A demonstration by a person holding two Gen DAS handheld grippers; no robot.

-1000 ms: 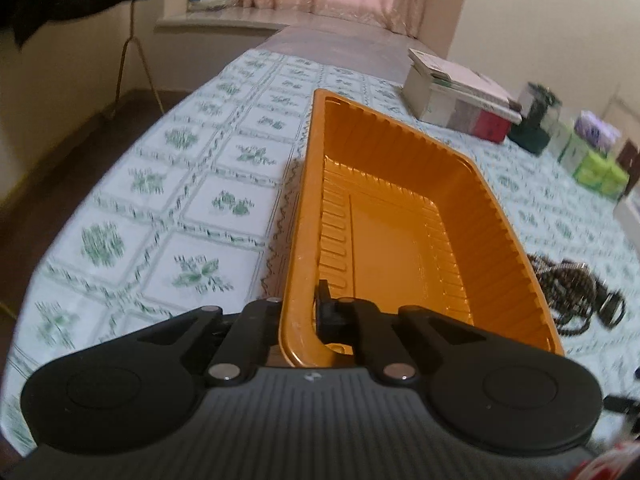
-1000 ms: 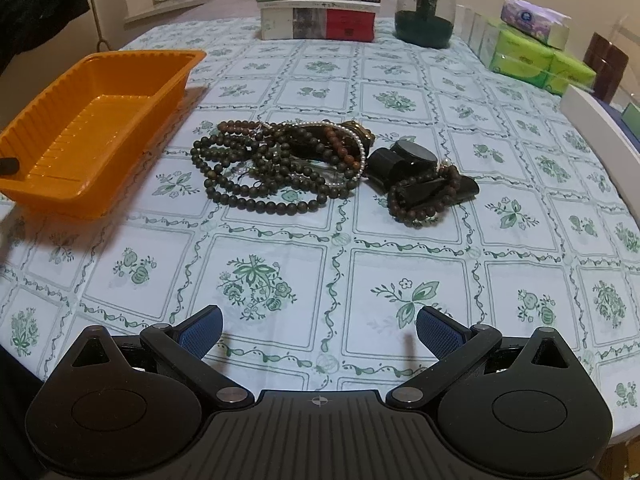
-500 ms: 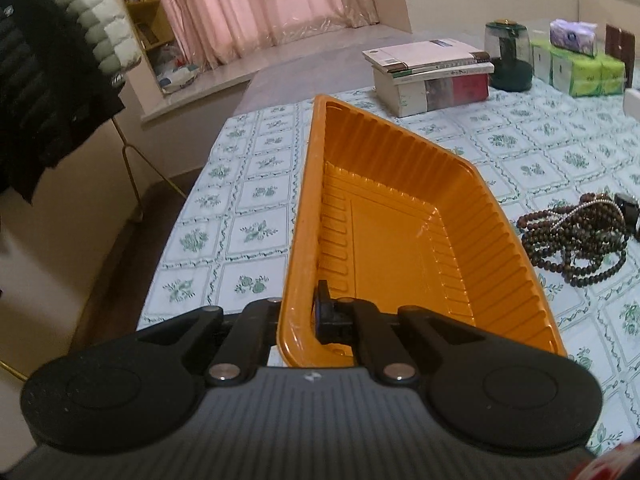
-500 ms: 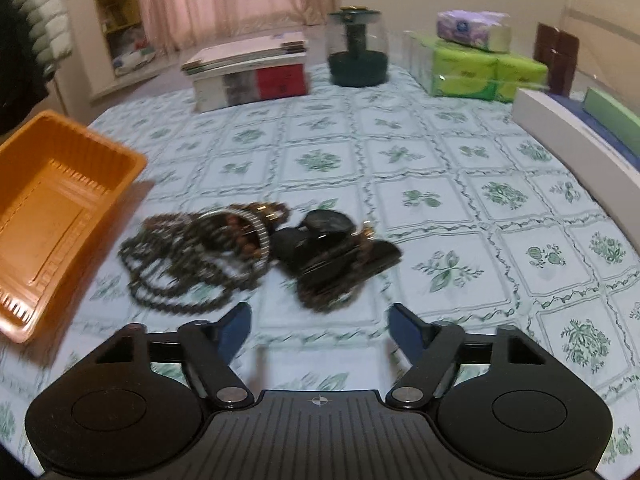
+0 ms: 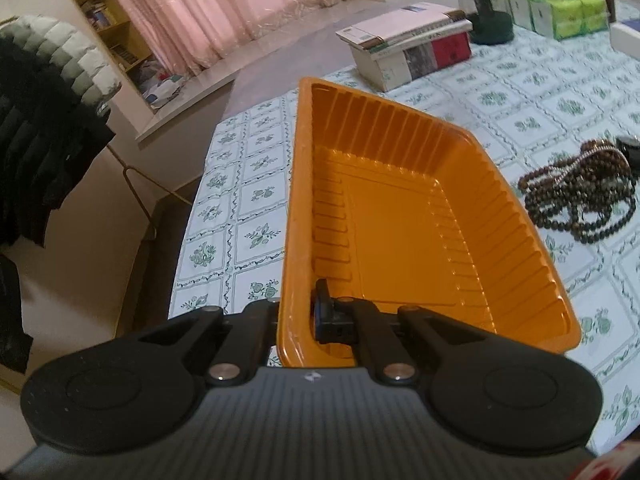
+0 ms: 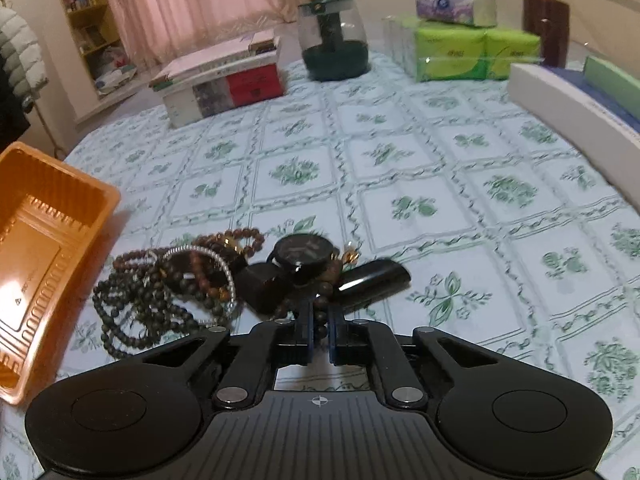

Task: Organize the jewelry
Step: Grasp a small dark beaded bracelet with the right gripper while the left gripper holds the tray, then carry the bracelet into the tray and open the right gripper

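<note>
while our left hand-held gripper (image 5: 298, 316) stays out of the picking, it is clamped on the near left rim of the orange plastic tray (image 5: 400, 216), one finger outside the wall and one inside. our right hand-held gripper (image 6: 319, 332) has its fingers drawn nearly together on a strand of brown beads, the beaded bracelet (image 6: 320, 308) at the near edge of the jewelry pile (image 6: 248, 276) on the tabletop (image 6: 420, 184).

the risk we see is tangling: the bracelet lies against a black wristwatch (image 6: 304, 254) and beside looped dark bead necklaces (image 6: 136, 308), so a lift may drag the neighbours along or scatter them. the grip is on a round bead, which we judge could roll out of the pads. the thin tray, held by one rim only, might flex or tip.

in the left wrist view the tray's long axis runs from 6 toward 12 o'clock, leaning slightly to 1, open side up, with the pile at its 3 o'clock. in the right wrist view the tray sits at 9 o'clock of the pile, and the pile's long axis runs 9 to 3.
</note>
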